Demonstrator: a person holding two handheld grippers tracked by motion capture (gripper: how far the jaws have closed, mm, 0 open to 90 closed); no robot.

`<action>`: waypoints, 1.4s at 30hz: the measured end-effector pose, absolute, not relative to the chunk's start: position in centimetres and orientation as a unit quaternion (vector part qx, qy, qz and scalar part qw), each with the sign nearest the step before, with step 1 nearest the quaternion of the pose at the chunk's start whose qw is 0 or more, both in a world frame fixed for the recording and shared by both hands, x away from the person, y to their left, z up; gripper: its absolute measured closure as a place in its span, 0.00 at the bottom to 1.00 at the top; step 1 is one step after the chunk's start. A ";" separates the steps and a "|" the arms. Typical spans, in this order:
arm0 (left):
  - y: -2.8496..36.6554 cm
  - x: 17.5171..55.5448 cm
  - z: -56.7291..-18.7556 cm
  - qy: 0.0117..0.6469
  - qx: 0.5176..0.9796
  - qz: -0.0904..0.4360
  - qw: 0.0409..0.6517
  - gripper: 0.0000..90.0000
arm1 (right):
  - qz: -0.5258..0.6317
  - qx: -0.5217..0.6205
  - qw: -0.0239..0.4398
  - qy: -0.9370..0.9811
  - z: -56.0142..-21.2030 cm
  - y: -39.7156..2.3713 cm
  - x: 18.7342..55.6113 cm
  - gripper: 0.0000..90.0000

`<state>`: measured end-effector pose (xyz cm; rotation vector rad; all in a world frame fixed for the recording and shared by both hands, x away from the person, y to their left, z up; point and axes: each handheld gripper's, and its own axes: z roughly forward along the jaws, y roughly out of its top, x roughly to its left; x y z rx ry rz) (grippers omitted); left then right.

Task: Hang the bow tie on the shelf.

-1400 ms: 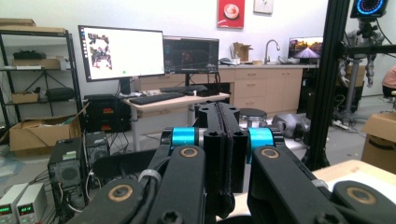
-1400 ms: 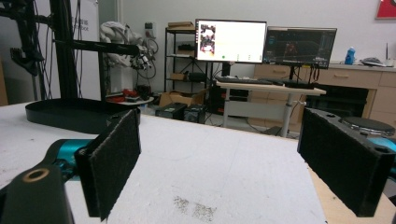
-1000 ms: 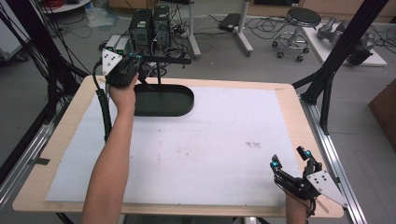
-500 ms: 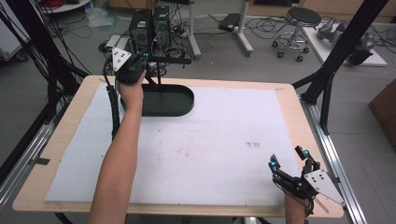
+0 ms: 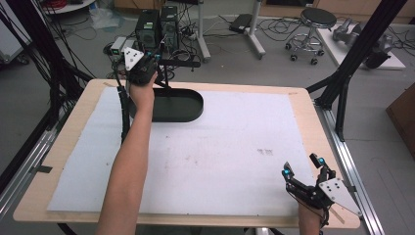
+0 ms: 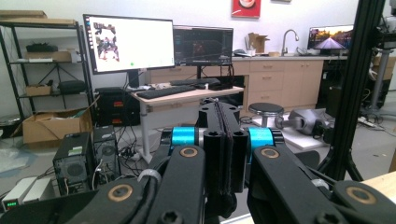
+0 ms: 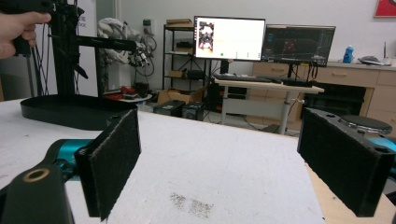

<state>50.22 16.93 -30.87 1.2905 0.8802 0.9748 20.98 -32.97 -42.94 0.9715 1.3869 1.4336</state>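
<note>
Tray (image 5: 183,105) first: it is a black, shallow, oval-ended dish with a low upright rim, lying flat on the far left part of the white sheet (image 5: 220,147) that covers my table (image 5: 303,95). Its inside looks as dark as its wall, and I cannot make out anything in it. From the right gripper view the same tray (image 7: 70,112) sits far off to the left, long and low, with a matte finish and a thin lip. My left gripper (image 5: 151,61) is above the tray's far left end, out over the far edge of the table, with the grey plate on top and the cable trailing down beside my forearm. In the left gripper view its two black jaws are pressed flat together with nothing between them; I see only a thin seam between the pads (image 6: 232,154). I cannot tell from above whether it touches the tray's rim. My right gripper (image 5: 303,169) rests at the near right corner of the table, well apart from the tray, and its jaws stand wide apart and hold nothing, with bare white sheet and a small grey smudge (image 7: 191,203) showing between the pads (image 7: 114,158).
</note>
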 end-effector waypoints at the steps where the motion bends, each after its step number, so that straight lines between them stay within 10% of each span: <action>1: 17.0 50.3 -30.8 0.382 0.557 0.421 0.606 0.98 | 0.578 0.393 0.445 0.560 -42.9 -33.0 21.0 0.14; 30: 17.1 51.0 -30.6 0.381 0.566 0.438 0.585 0.98 | 0.574 0.385 0.444 0.569 -43.1 -32.5 21.3 0.14; 42: 18.1 50.5 -30.3 0.409 0.545 0.427 0.594 0.61 | 0.577 0.386 0.441 0.568 -43.1 -32.4 21.3 0.14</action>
